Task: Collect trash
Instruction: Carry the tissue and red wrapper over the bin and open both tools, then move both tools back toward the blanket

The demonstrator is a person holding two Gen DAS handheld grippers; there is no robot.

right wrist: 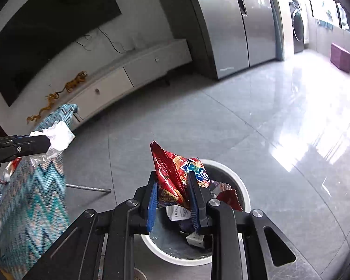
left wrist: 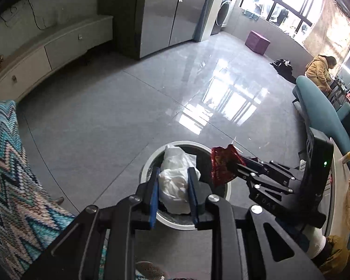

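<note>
Left gripper (left wrist: 172,192) clamped on tissue (left wrist: 175,186), right gripper (right wrist: 172,196) clamped on wrapper (right wrist: 172,177), both above the bin (right wrist: 239,186) on the floor. Drop step, likely: next, centre over the bin's mouth, release.

**Colours over the bin**

The tissue (left wrist: 175,182) is white; the wrapper (right wrist: 175,177) is red with orange, blue and white print; the bin (right wrist: 235,182) has a white rim and grey inside; the throw (left wrist: 14,168) bears zigzags in teal, navy, pink and white; gripper pads (right wrist: 151,207) are blue on black frames; the floor (left wrist: 119,116) is glossy grey; the stool (left wrist: 257,42) is purple; the chair (left wrist: 319,109) is teal.
</note>
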